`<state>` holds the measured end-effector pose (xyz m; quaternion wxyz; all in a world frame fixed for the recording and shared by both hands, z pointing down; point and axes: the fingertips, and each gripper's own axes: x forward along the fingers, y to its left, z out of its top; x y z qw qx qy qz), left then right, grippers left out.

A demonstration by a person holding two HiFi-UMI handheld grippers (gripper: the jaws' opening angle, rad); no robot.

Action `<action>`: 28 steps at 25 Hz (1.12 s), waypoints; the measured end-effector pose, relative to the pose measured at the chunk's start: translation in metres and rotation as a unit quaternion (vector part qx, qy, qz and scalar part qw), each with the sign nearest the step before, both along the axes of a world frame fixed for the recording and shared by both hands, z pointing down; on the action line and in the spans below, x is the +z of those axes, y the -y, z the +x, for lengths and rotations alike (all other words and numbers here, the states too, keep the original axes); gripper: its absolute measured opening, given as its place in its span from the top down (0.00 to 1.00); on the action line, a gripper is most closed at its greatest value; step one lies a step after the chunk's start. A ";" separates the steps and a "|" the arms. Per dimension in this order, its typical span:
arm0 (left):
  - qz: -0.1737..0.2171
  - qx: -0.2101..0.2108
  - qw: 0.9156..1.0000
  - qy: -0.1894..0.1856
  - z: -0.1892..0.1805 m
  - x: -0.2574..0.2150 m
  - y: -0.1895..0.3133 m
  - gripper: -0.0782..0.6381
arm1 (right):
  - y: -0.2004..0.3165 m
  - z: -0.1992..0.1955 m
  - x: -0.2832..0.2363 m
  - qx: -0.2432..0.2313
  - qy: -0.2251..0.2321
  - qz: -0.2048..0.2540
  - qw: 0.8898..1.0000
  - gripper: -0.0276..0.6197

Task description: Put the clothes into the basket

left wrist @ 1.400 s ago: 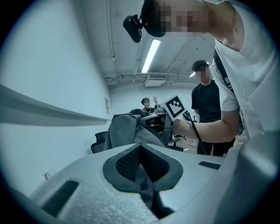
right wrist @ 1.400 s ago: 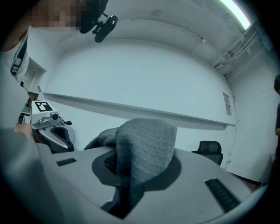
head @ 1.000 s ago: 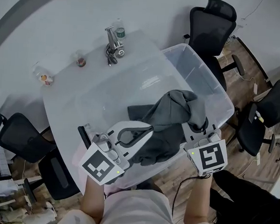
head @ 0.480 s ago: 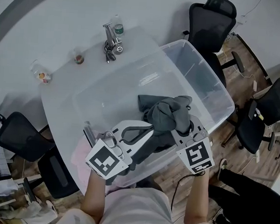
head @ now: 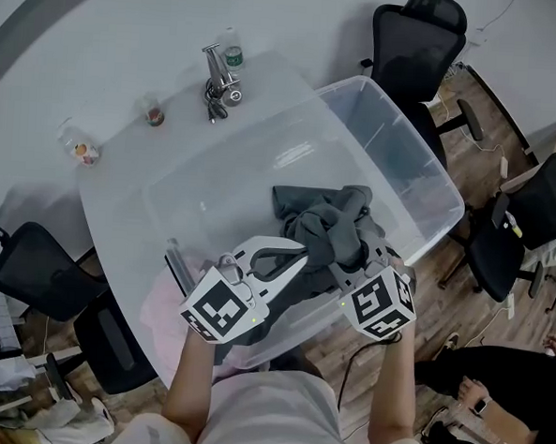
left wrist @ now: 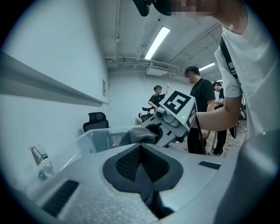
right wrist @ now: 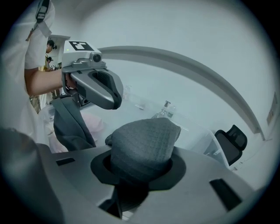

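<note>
Grey garment (head: 326, 231) hung bunched between both grippers, above the near part of the clear basket (head: 416, 148). Most of the cloth was over the basket's interior. Its lower folds trailed toward the near rim, and I could not tell whether they touched the floor of the basket.

- Left gripper (left wrist: 141, 170): jaws drawn together, with a thin edge of dark fabric pinched between the pads.
- Right gripper (right wrist: 141, 173): jaws nearly closed on a thick rolled fold that bulged out above them.
- The two grippers sat close together, with slack cloth heaped between them.
- Pink cloth (head: 165, 305) lay by the near corner, under the left gripper. I could not say whether it was in the basket or beside it.
- Basket stood on a white table (head: 121, 174).

Step in hand, as judged, was setting the garment down inside the basket and letting go.

To do it well, both grippers needed to carry the bundle further in from the near rim, so that no hem draped over the edge. They should then have sunk together until the heap rested on the bottom. The right claw's thick fold wanted a wide opening to come free. The left claw's thin pinch could snag, so it was better drawn back along the cloth than pulled upward.
</note>
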<state>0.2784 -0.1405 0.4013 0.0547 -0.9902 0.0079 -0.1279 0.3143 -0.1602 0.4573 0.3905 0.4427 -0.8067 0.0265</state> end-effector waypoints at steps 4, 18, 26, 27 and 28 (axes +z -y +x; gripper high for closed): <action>-0.005 0.000 1.000 0.008 0.001 0.007 0.000 0.88 | -0.005 -0.006 0.012 -0.021 -0.026 -0.027 0.999 0.79; -0.022 -0.009 0.998 0.055 -0.006 0.031 -0.003 0.88 | -0.018 -0.016 0.046 -0.082 -0.093 -0.120 0.985 0.64; -0.018 -0.010 0.998 0.054 -0.007 0.029 -0.003 0.88 | -0.020 -0.016 0.047 -0.088 -0.094 -0.118 0.985 0.48; -0.017 -0.009 0.998 0.053 -0.007 0.028 -0.004 0.88 | -0.021 -0.016 0.046 -0.088 -0.094 -0.115 0.985 0.46; -0.015 -0.009 0.998 0.052 -0.007 0.027 -0.004 0.88 | -0.021 -0.017 0.045 -0.089 -0.093 -0.111 0.985 0.44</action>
